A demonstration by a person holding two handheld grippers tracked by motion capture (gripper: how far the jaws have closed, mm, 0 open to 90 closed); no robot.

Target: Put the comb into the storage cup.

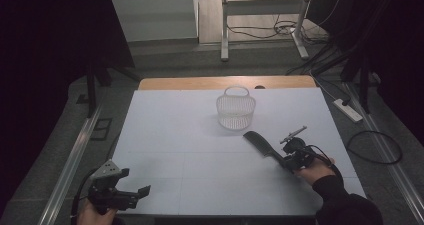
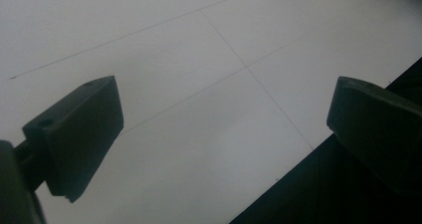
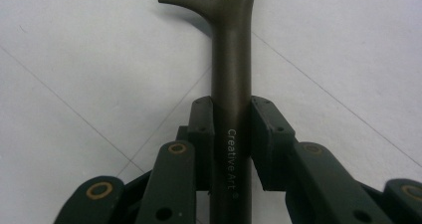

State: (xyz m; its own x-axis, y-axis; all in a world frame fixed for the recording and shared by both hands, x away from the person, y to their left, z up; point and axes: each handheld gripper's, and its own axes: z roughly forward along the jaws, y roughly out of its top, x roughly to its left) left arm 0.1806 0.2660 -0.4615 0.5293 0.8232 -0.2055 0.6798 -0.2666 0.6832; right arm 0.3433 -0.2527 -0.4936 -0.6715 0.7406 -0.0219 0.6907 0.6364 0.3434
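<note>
Dark comb (image 1: 261, 143), flat on white table, handle clamped, teeth end nearest the basket

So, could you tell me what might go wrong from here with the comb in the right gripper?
1. The right gripper clamps the comb only on its smooth round handle, far from the teeth, so it could twist or slip when lifted.
2. The basket looks light and its handle arches over the opening; the long comb might catch it or tip the basket.
3. The left gripper stands open, too far off to steady anything.
</note>
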